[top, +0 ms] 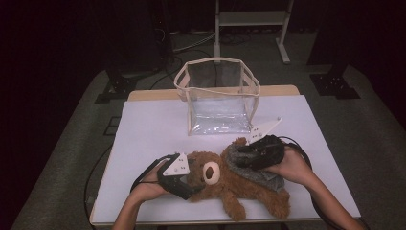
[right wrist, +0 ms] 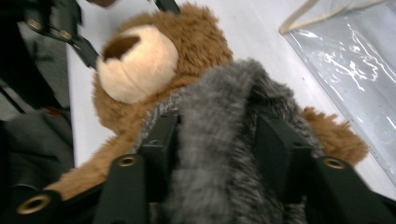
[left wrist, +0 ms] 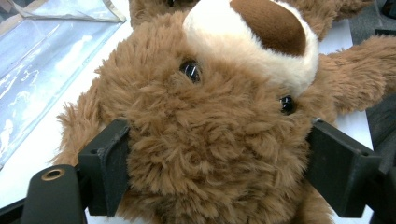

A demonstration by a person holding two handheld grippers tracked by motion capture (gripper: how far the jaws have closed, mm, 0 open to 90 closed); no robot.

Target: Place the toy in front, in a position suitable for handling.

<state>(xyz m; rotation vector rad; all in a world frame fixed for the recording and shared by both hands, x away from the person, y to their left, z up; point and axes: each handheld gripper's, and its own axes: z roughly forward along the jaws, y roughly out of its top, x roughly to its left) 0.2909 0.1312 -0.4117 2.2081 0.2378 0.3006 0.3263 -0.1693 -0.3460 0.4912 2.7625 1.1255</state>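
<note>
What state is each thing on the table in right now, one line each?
Teddy bear: lying on its back on the table, head clamped.
Grey furry garment: on the bear's torso, a fold bunched up.
Clear bag: standing upright, top open.
Left gripper: fingers pressed on both sides of the bear's head.
Right gripper: fingers either side of the grey fold, touching it.

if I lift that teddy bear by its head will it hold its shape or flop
Probably flop. The teddy bear is soft plush: its fur bulges between the left gripper jaws, so the head squashes rather than resists. The limbs lie splayed on the table, so they'd likely dangle. It looks light, and the fuzzy grey vest shouldn't be slippery.
</note>
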